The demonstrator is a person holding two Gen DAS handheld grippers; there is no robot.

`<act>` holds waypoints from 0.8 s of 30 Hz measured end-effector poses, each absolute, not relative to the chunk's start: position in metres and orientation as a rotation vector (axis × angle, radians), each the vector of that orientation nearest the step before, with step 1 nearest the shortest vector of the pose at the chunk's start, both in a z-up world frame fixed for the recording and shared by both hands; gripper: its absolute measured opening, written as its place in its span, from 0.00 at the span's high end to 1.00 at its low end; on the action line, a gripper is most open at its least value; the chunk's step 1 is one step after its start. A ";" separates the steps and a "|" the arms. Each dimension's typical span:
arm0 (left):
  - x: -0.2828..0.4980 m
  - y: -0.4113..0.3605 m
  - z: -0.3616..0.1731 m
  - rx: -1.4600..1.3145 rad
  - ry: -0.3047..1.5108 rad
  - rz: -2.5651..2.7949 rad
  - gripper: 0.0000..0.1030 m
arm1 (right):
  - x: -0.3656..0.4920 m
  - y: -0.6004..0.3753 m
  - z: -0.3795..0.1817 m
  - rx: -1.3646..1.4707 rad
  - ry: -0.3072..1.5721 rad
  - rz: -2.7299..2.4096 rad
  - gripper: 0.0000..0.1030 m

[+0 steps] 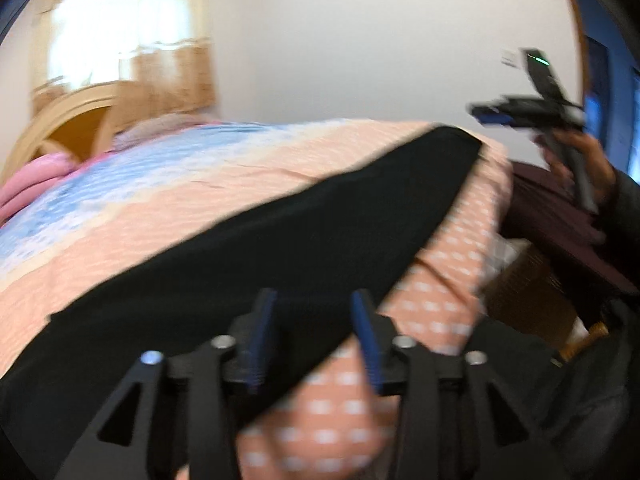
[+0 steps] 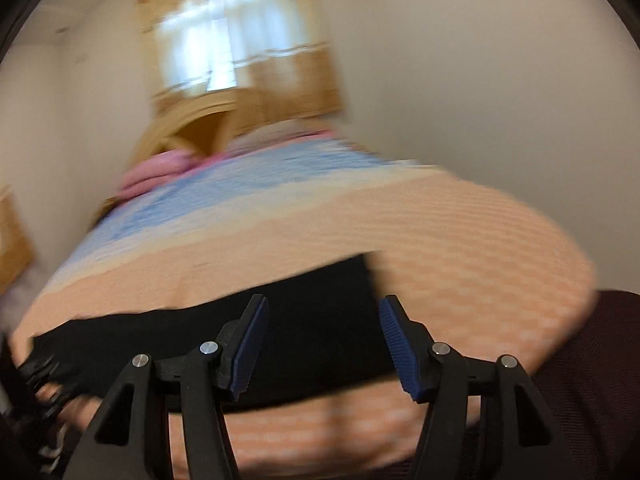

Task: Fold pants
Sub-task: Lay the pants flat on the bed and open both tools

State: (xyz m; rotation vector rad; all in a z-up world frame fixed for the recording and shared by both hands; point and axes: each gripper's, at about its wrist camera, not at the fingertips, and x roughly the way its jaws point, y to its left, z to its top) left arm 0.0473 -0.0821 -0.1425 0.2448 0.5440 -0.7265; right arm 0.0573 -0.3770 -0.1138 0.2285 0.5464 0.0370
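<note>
Pants (image 1: 248, 248), one black pair, lie in a long strip along the near edge of the peach-and-blue bedspread (image 1: 168, 204). Your two claws, the left gripper (image 1: 316, 344) and the right gripper (image 2: 320, 348), both stand parted and empty above the cloth. Regrasping only the top layer (both views are blurred) could pull the fold apart or drag the strip off the edge.

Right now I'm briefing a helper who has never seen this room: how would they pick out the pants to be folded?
Start at the bed, with its peach and blue patterned cover. At its near edge, a long flat strip of cloth lies across the peach part: those are the pants. They are plain black, the only dark, unpatterned thing on the cover.
</note>
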 end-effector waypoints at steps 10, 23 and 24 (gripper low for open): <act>0.068 -0.070 -0.172 0.195 0.622 -0.628 0.48 | 0.098 -0.260 -0.177 0.040 0.778 0.301 0.42; 0.041 -0.054 -0.165 0.222 0.626 -0.655 0.41 | 0.096 -0.211 -0.158 -0.037 0.740 0.388 0.43; 0.042 -0.050 -0.162 0.203 0.608 -0.645 0.40 | 0.097 -0.199 -0.158 -0.046 0.734 0.425 0.43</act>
